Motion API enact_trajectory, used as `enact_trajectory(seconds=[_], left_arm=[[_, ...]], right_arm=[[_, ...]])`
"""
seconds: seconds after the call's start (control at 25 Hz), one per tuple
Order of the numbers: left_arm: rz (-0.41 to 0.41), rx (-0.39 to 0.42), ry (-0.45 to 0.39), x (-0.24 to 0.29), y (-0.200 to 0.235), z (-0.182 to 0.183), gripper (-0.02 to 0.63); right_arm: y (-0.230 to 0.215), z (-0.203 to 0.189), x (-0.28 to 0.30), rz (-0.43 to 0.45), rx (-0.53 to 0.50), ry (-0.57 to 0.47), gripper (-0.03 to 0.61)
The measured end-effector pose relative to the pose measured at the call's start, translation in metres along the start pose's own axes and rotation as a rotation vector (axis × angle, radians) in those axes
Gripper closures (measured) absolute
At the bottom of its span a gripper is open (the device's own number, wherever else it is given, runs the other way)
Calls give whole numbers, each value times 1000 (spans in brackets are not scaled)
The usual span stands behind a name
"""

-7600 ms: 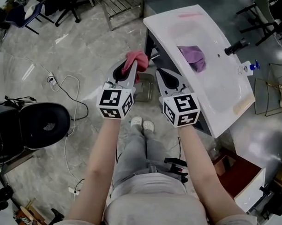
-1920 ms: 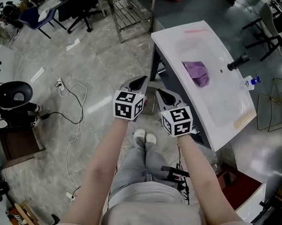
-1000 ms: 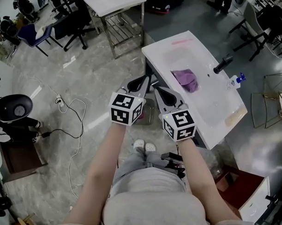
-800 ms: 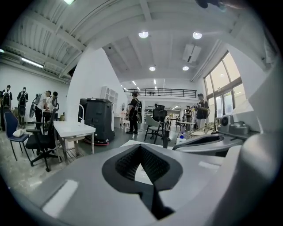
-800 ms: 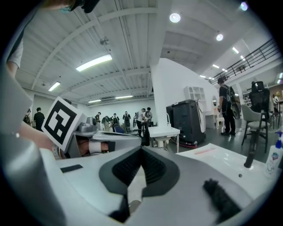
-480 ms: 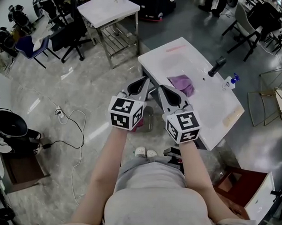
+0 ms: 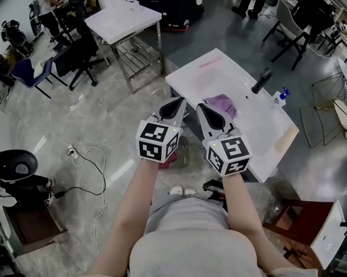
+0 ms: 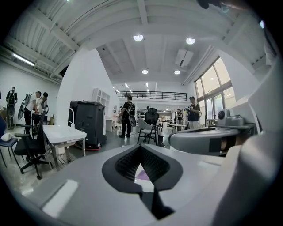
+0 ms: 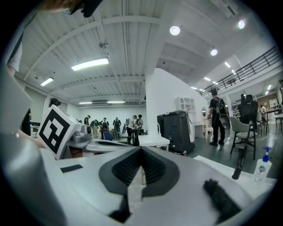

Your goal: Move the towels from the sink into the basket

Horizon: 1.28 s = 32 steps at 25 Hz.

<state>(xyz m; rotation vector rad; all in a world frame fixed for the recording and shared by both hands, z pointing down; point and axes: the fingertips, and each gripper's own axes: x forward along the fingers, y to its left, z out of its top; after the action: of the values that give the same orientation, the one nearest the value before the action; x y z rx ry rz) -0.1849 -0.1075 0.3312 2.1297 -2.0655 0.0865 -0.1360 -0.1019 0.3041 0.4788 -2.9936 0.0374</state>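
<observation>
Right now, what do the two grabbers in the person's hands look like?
The left gripper and right gripper are smooth light-grey shells with black ribbed pads inside pointed jaws. Each carries a white cube with black square markers. The forearms show no sleeves.

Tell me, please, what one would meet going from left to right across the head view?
black chair → floor cable → left claw → right claw → faucet → soap bottle
</observation>
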Motion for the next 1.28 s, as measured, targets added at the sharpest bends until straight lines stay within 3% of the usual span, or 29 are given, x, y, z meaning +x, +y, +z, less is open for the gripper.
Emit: enact_trajectory(seconds=[0.32,0.72,1.28], left_arm=[[-85,11,-5,12,1,3,607],[-168,3,11,46,-14,-3,606],[-172,-13,44,104,-29,-13,606]], right_arm=[[-4,-6,4,-73,9,11,561],[-45,-12,-4,-147,42,26,561],[-109,-25,-3,-157,88,40,561]])
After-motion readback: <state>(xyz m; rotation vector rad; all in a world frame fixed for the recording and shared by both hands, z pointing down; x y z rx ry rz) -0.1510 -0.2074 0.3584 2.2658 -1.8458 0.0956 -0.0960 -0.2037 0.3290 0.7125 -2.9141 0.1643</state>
